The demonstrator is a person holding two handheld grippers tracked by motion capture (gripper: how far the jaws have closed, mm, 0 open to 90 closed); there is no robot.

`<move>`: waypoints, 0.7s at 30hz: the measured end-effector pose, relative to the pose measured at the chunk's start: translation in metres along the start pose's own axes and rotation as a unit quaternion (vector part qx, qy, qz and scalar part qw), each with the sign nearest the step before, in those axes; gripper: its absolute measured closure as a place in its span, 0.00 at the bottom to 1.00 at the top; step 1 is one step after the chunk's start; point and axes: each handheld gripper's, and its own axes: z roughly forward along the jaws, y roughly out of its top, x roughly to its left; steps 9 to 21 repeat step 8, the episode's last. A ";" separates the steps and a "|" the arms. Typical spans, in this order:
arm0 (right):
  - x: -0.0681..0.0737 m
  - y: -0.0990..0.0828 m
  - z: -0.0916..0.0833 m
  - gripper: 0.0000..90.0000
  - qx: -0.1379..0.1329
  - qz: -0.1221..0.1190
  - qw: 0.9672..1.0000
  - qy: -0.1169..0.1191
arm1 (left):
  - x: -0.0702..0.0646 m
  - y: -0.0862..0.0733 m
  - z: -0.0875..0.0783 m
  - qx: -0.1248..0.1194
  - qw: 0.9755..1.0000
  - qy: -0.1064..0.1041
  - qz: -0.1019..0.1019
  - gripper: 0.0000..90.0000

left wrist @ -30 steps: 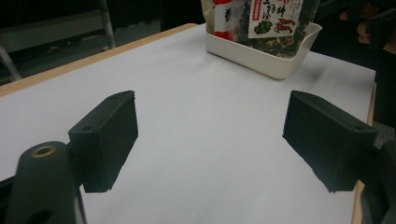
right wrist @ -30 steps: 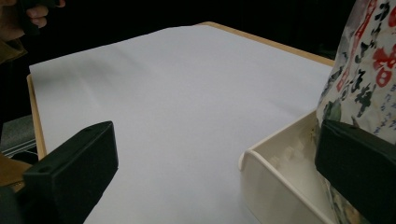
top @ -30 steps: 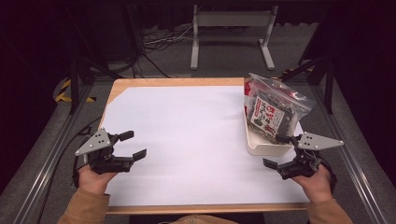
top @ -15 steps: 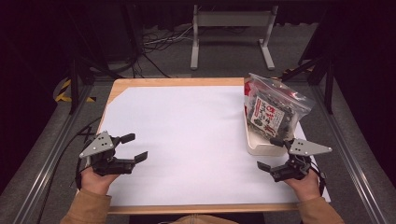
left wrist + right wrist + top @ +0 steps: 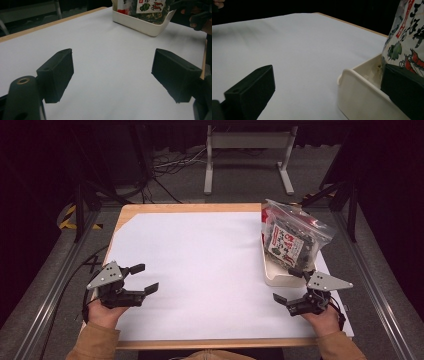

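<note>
Bag [image 5: 292, 237]: glossy clear plastic. Tray [image 5: 274, 275]: smooth cream plastic. Table [image 5: 200, 255]: matt white sheet, wood edge. Jaws: matt black plastic.

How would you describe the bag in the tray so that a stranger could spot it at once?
Start at the white-covered table and go to its far right edge, where a cream tray sits. Standing in it is the clear plastic bag, filled with dark dried bits, its red, white and green printed label the only colourful thing there.
</note>
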 end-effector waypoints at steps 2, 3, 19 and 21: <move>0.003 0.001 0.000 0.00 0.001 -0.007 1.000 0.000 | 0.000 0.000 0.000 0.001 1.000 -0.001 0.000 0.20; 0.003 0.002 0.000 0.00 0.001 -0.008 1.000 0.001 | 0.000 0.000 0.000 0.001 1.000 -0.001 0.000 0.20; 0.007 0.005 0.000 0.00 0.003 -0.015 1.000 0.010 | 0.000 -0.001 0.001 0.001 1.000 0.001 0.000 0.20; 0.007 0.005 0.000 0.00 0.003 -0.015 1.000 0.010 | 0.000 -0.001 0.001 0.001 1.000 0.001 0.000 0.20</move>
